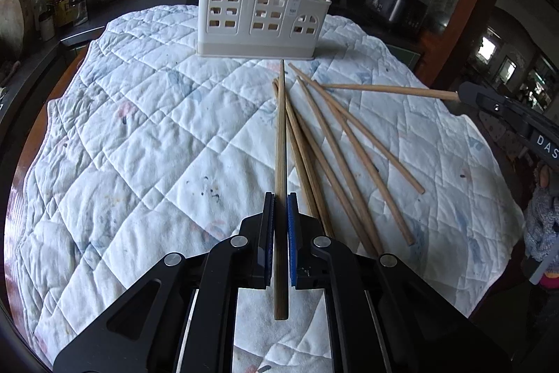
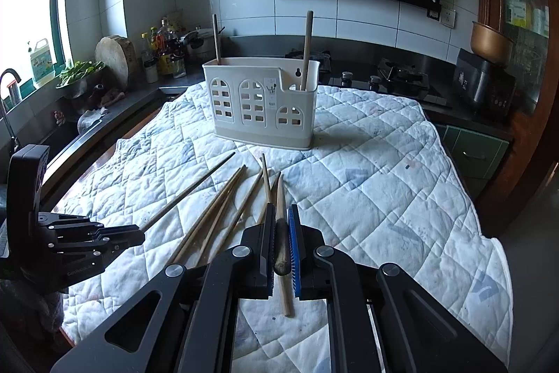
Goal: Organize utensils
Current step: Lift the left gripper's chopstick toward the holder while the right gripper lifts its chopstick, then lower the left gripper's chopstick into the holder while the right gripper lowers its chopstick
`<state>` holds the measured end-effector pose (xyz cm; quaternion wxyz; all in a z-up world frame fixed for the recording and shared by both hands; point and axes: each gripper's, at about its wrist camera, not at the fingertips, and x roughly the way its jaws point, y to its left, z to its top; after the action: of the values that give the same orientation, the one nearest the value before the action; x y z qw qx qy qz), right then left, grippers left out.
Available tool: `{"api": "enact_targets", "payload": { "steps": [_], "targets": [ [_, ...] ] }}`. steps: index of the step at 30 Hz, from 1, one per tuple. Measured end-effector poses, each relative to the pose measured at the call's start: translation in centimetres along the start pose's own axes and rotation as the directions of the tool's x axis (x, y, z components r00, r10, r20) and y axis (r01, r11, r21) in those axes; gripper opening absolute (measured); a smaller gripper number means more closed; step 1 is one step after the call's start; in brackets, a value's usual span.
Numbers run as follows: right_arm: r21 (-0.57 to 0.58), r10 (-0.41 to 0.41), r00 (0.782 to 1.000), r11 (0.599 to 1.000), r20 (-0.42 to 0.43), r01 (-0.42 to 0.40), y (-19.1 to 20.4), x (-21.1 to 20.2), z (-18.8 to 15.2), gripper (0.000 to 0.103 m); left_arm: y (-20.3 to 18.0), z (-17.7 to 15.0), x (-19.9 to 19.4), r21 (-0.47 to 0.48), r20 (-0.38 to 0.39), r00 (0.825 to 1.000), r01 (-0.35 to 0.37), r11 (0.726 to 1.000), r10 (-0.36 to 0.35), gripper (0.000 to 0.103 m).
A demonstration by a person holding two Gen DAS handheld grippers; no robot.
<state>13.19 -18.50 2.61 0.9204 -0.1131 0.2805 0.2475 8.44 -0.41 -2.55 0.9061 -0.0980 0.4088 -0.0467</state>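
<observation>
Wooden chopstick (image 2: 281, 235) end hidden btwn pads.

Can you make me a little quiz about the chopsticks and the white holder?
1. True or false: each gripper is shut on a chopstick.
2. How many chopsticks already stand in the white holder?
3. Where do the loose chopsticks lie: A) on the quilted cloth, B) in the sink, C) on the floor?

Key
1. True: the left gripper clamps one chopstick, the right gripper clamps another chopstick.
2. Two, one at each end.
3. A.
</observation>
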Motion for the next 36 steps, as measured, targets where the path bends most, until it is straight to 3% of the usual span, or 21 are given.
{"api": "enact_targets", "payload": {
  "steps": [7,10,14,23,31,36],
  "targets": [
    [-0.026,0.029,0.999,0.999,0.045,-0.028,0.8,-0.6,3.1,0.007,0.8,2.6,-2.2,-0.014,0.076,0.996,0.045,0.999,-0.044,0.005],
    [-0.043,0.030,0.998,0.999,0.055,-0.027,1.3,-0.5,4.1,0.007,0.8,3.4,-2.6,0.008,0.088,0.996,0.033,0.999,-0.033,0.005],
    [-0.045,0.036,0.997,0.998,0.061,-0.033,1.6,-0.4,4.6,0.007,0.9,3.6,-2.8,0.032,0.070,0.996,0.047,0.998,-0.050,0.005],
    [-0.074,0.028,0.995,0.997,0.095,-0.021,1.6,-1.6,6.6,0.007,1.2,5.7,-4.4,0.093,0.075,0.997,-0.003,0.996,-0.004,0.006],
    [-0.081,0.038,0.991,0.996,0.126,-0.028,1.1,-2.4,9.1,0.007,2.1,10.3,-6.3,0.127,0.081,0.997,-0.032,0.991,0.022,0.006],
    [-0.099,0.045,0.988,0.995,0.148,-0.031,1.3,-2.7,11.6,0.007,3.2,14.4,-5.7,0.159,0.007,0.997,-0.072,0.985,0.072,0.006]
  ]
}}
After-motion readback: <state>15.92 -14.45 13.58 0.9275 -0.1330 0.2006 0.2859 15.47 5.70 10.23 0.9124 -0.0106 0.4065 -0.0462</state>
